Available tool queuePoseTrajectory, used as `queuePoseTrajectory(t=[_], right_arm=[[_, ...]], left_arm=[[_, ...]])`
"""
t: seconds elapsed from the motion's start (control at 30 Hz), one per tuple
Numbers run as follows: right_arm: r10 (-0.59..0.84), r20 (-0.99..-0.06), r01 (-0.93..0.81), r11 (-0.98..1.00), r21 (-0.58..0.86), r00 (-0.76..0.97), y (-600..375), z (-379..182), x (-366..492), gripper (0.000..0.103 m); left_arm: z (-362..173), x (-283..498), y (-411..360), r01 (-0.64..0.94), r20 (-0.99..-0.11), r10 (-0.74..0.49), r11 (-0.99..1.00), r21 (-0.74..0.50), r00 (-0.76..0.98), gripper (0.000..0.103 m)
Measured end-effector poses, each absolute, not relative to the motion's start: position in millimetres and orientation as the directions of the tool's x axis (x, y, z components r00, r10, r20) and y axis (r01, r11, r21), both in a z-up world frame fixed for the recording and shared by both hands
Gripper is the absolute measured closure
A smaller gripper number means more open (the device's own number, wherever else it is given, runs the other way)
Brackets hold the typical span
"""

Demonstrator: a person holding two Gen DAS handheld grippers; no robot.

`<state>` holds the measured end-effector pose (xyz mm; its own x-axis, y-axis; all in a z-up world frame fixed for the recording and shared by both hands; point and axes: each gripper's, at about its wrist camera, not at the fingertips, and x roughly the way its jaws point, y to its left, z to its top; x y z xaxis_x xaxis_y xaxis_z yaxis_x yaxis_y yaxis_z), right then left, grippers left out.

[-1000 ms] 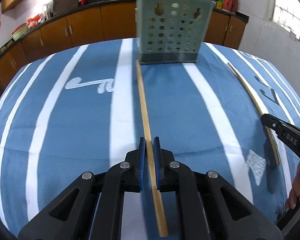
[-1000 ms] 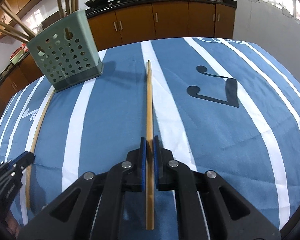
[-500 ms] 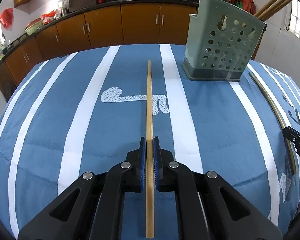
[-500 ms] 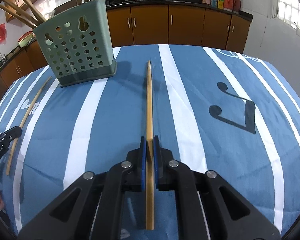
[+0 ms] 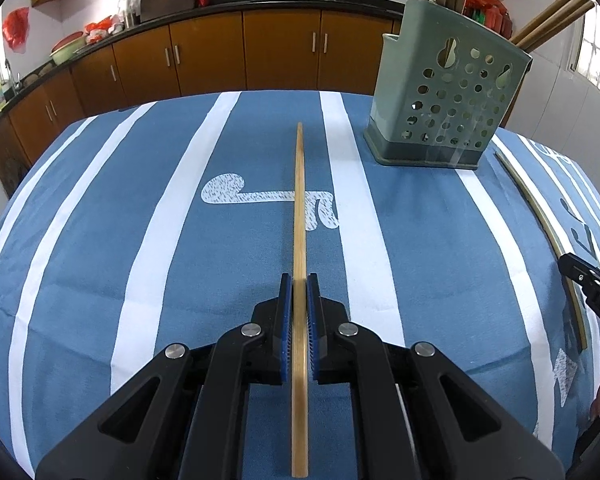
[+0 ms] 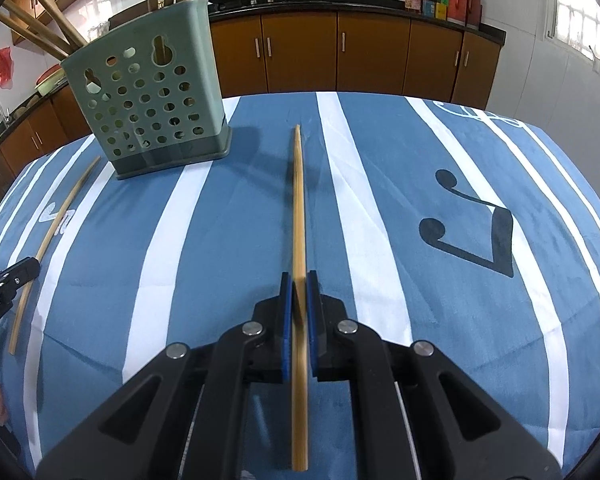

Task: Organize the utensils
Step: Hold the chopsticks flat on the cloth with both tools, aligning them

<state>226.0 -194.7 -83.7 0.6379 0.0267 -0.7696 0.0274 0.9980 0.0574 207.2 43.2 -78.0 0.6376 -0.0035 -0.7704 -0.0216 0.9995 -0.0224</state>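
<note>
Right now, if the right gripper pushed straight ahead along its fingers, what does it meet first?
Probably nothing on the table: the right gripper, shut on a chopstick, points past the green holder, which sits left of that line. Beyond the tablecloth edge stand cabinets; depth unclear.

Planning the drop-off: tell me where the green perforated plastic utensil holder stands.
The green perforated plastic utensil holder stands upright on the blue striped tablecloth at the table's far side: upper right in the left wrist view, upper left in the right.

Your left black two-finger gripper (image 5: 299, 294) has its blue-padded jaws clamped together, and your right black two-finger gripper (image 6: 299, 292) is closed likewise, both level and pointing forward.
</note>
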Motion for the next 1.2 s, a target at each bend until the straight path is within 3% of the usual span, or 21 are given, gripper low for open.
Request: queuePoseTrajectory(t=[0.57,1.2], right_arm=[[0.042,-0.768,0.030,0.996,0.079,0.639,-194.8,-85.2,225.2,0.094],[0.051,-0.769,0.018,0.997,0.080,0.637,-194.7,-85.2,216.1,0.094]], left_arm=[[-78.2,207.8,48.0,-0.024,-0.767,-0.047,0.996,-0.081,0.640,0.094],[-78.0,197.4,42.0,-0.002,-0.770,-0.019,1.000,-0.027,0.638,0.094]])
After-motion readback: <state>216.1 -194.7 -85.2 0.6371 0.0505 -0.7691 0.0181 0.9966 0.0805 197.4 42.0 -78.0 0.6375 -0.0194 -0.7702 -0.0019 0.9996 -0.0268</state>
